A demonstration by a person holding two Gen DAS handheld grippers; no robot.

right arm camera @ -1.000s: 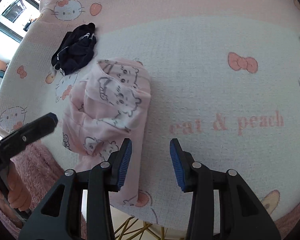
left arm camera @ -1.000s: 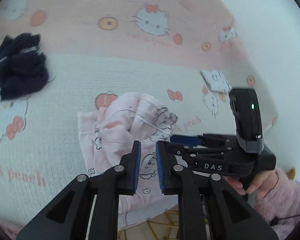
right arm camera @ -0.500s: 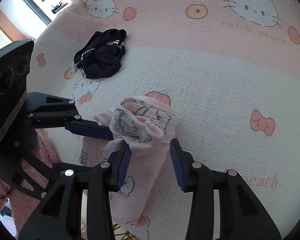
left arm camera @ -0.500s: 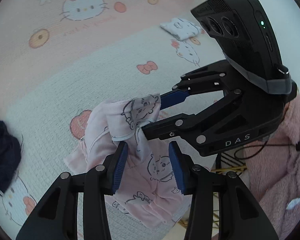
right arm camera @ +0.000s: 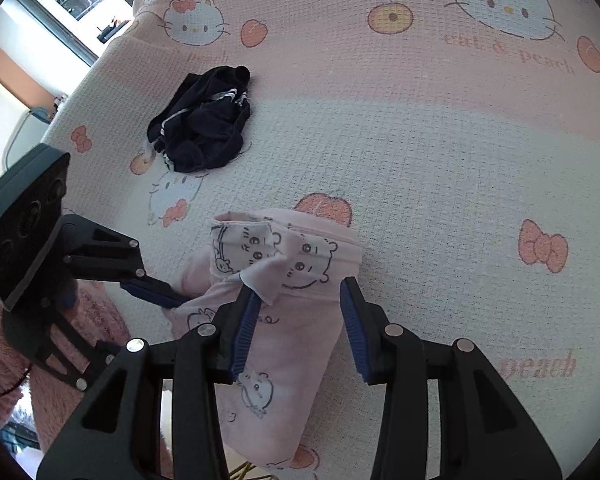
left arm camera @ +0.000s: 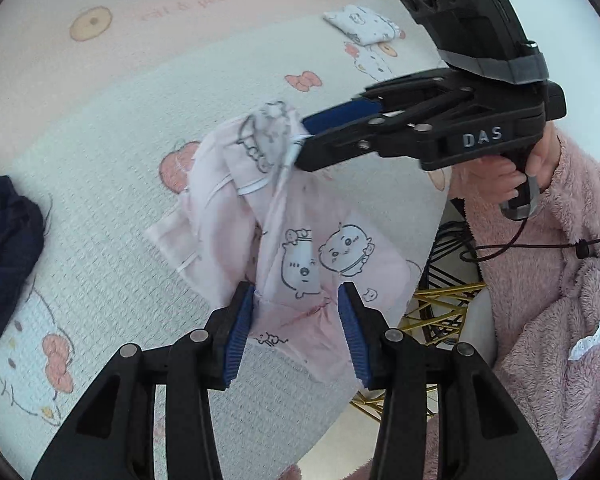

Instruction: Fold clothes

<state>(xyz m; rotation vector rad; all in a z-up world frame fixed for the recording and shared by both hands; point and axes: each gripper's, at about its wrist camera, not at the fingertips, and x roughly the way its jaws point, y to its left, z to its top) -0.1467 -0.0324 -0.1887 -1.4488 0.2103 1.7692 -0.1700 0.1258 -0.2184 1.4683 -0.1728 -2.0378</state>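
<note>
Pink garment bunched on the blanket.
Left gripper spread over it; right gripper gaping too, cloth brushing one pad.

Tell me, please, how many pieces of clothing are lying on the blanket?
3: the pink garment at the near edge between the grippers, a dark garment bunched farther back, and a white folded piece at the far side.

A pink and white waffle-textured cover with cartoon cats, bows, peaches and the words "eat & peach" lies over the table. Under its edge stand golden metal legs. At the upper left of the right wrist view is a window with a dark frame, bright with daylight.
</note>
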